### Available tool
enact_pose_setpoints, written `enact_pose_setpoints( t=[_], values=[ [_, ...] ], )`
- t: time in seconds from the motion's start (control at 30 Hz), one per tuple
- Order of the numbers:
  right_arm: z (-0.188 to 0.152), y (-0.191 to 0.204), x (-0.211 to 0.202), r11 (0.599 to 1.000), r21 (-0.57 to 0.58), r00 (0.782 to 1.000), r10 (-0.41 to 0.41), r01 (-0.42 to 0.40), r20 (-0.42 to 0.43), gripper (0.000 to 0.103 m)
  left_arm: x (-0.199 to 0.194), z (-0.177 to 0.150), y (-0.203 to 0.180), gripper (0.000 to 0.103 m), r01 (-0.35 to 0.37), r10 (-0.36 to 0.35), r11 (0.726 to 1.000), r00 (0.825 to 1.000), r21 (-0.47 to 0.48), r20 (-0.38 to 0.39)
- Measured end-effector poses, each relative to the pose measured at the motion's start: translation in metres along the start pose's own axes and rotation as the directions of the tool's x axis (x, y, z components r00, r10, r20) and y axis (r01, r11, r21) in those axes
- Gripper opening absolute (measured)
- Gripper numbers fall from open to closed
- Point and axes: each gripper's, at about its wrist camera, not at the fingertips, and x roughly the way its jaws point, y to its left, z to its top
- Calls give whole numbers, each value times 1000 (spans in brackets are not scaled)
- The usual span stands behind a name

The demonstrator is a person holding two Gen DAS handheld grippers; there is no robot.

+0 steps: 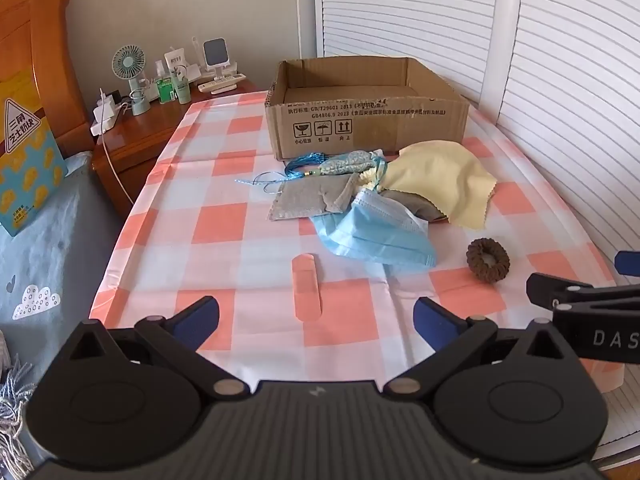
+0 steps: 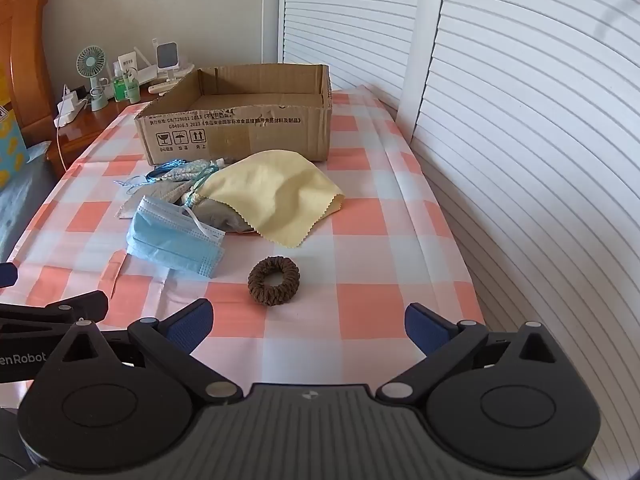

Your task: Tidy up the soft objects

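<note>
Right tool (image 2: 308,326) before scrunchie (image 2: 274,281) (mask (image 2: 172,240), yellow cloth (image 2: 276,200) beyond).

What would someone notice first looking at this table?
Probably the open cardboard box at the far end of the pink checked tablecloth. In front of it lies a heap of soft things: a yellow cloth on top and a blue face mask nearer. A brown hair tie sits apart, just ahead of the open right gripper.

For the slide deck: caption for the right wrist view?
Open right gripper hovers over checked table before scrunchie, mask, yellow cloth and open box.
</note>
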Motion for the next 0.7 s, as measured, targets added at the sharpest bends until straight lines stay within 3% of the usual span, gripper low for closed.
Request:
enact_pose_setpoints(
  t=[0.3, 0.33, 0.7],
  values=[
    [0, 1, -1, 1000, -2, 1000, -2, 2, 0, 103, -5, -1, -5, 102, -19, 19, 1000, 1000, 16, 23],
    [0, 1, -1, 1000, -2, 1000, -3, 3, 0, 103, 2, -3, -3, 102, -7, 7, 1000, 1000, 1, -4],
    [1, 1, 0, 1000, -2, 1000, 0, 0, 0, 103, 3, -2, -1, 102, -2, 2, 1000, 1000, -4, -4]
  ],
)
